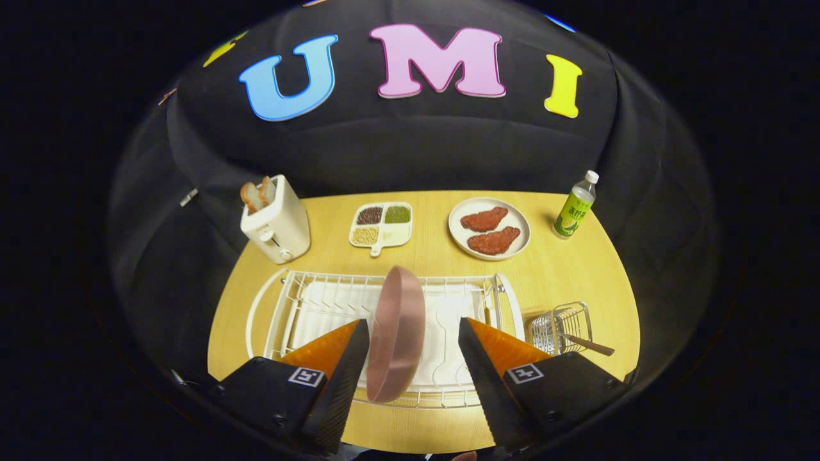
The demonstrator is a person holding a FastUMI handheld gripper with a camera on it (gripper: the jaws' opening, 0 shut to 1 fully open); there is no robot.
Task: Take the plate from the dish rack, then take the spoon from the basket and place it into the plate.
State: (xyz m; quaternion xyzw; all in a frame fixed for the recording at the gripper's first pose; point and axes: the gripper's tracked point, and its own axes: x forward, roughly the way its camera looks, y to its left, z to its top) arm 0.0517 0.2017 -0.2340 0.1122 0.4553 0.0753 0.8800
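Gripper point(413, 358) fingers spread apart, straddling the dusty-pink round plate point(398, 333) standing on edge in the white wire dish rack point(275, 307) on the worktop; nothing gripped yet. Plate is likely rigid, smooth and breakable: clamp its upper rim squarely

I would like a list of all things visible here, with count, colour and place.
table: 1, light wood, under everything
dish rack: 1, white wire, just ahead of the tongs
plate: 1, pink, on edge in the rack, between the fingers
basket: 1, metal wire, right of the rack
spoon: 1, metal, in the basket
toaster: 1, cream, bread inside, beyond the rack
divided dish: 1, white, holding grains
meat plate: 1, white, two red pieces
bottle: 1, green label, far right
tongs: 1, black and orange, open around the plate
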